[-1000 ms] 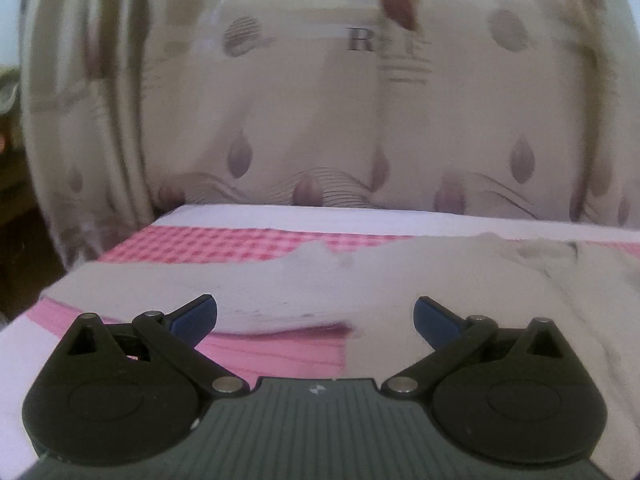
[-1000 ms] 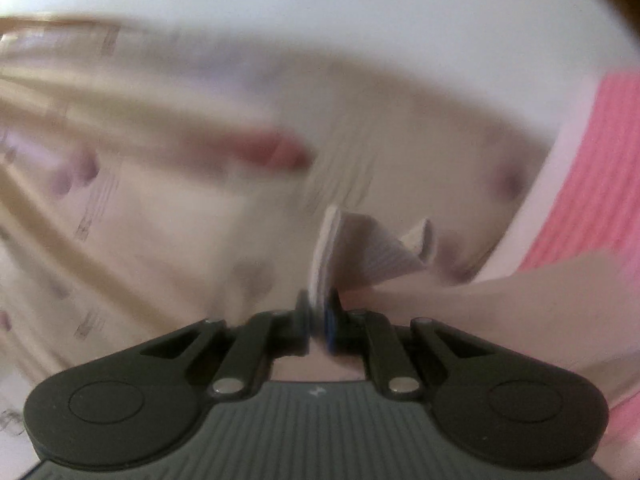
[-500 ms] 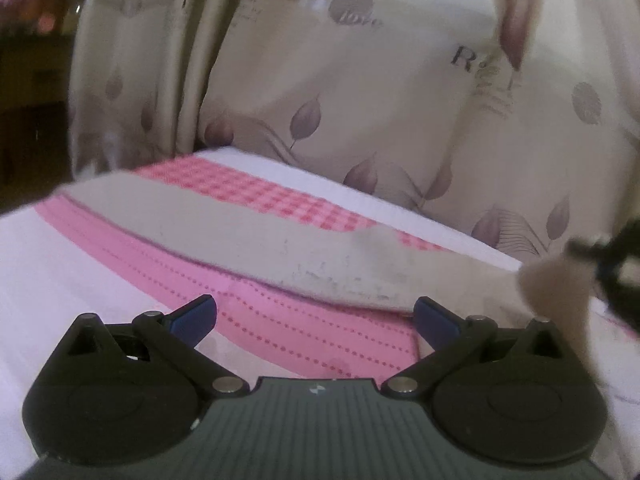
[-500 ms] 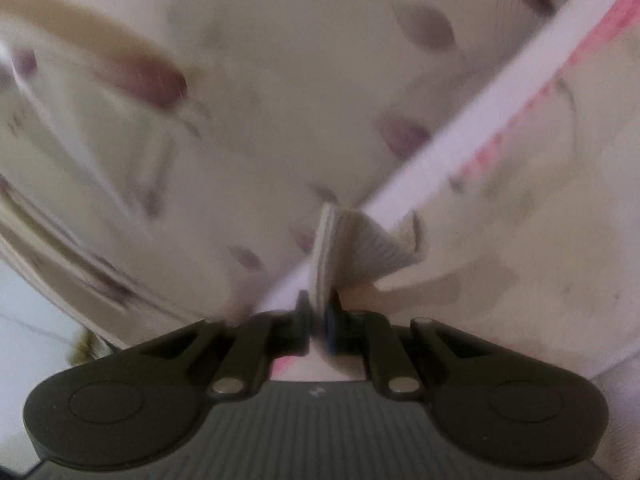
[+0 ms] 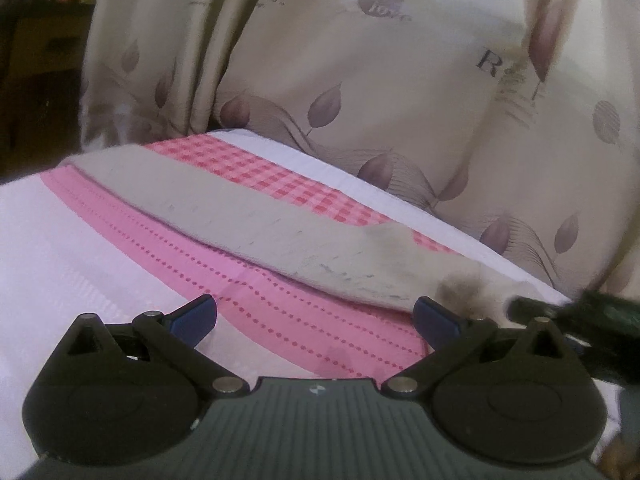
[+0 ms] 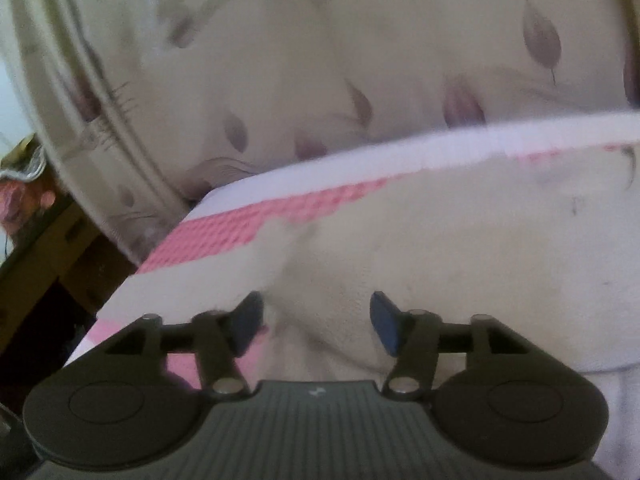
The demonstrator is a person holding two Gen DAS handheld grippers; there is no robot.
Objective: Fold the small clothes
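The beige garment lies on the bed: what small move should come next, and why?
Probably lift the right gripper back clear of the beige garment. Its jaws are opening, with cloth lying loose between them, unpressed. The left gripper is open over the pink sheet, holding nothing.

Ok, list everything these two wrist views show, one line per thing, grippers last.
beige garment: one, beige with faint grey marks, lying flat along the bed, partly over the checked band.
bedsheet: one, white with a pink dotted stripe and a pink-and-red checked band, covering the bed.
curtain: one, cream with mauve leaf prints and lettering, hanging behind the bed.
dark wooden furniture: one piece, brown, beside the bed at the left edge of the right wrist view.
left gripper: one, black with blue pads, jaws wide open over the pink stripe, nothing between them.
right gripper: one, black with blue pads, jaws opening, garment below them, pads not pressing on it.
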